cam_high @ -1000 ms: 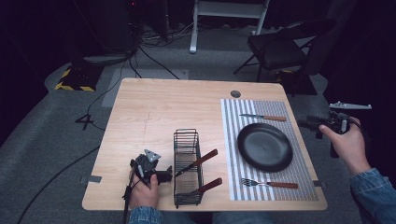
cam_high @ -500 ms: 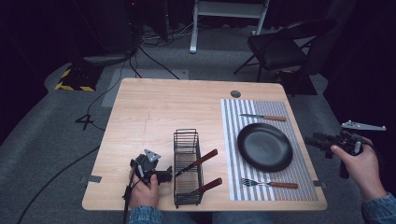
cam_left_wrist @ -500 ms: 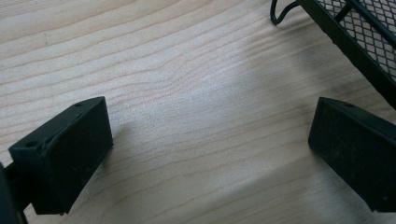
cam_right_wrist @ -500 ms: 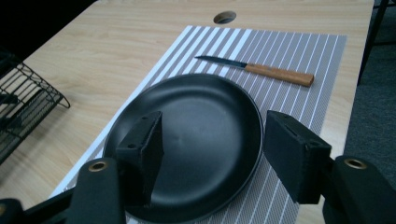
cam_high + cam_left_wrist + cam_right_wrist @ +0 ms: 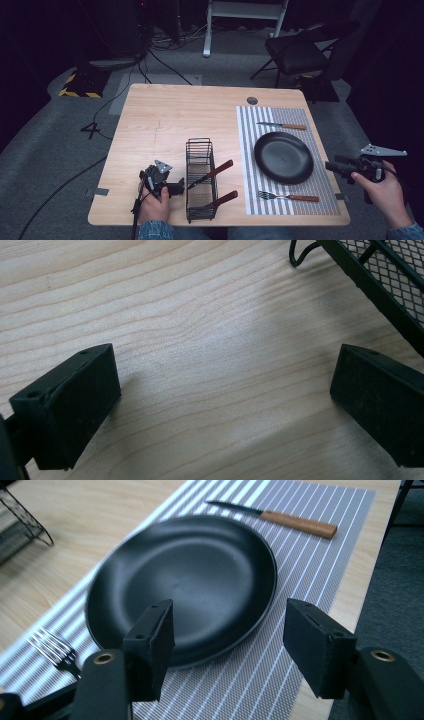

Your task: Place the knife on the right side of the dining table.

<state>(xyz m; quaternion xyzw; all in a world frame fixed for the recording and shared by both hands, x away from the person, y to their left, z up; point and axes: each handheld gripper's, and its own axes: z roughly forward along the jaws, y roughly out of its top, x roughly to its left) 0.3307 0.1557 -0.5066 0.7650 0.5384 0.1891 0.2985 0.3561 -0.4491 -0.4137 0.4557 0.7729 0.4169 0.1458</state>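
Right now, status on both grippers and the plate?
Left gripper open, empty, by wire basket. Right gripper open, empty, off table edge, aimed at black plate. Plate untouched on striped mat. Path clear.

High camera overlooks the whole table [image 5: 165,115]; gripper cameras sit close, perhaps sharing the plate [image 5: 190,580].

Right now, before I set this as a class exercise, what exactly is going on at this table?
A person holds a pair of tongs in each hand at a wooden table. The right tongs are open and empty, off the table's right edge and aimed at the black plate on the striped placemat, which also carries a knife and a fork. The left tongs are open and empty just above the tabletop beside the wire basket, which holds two wooden-handled utensils.
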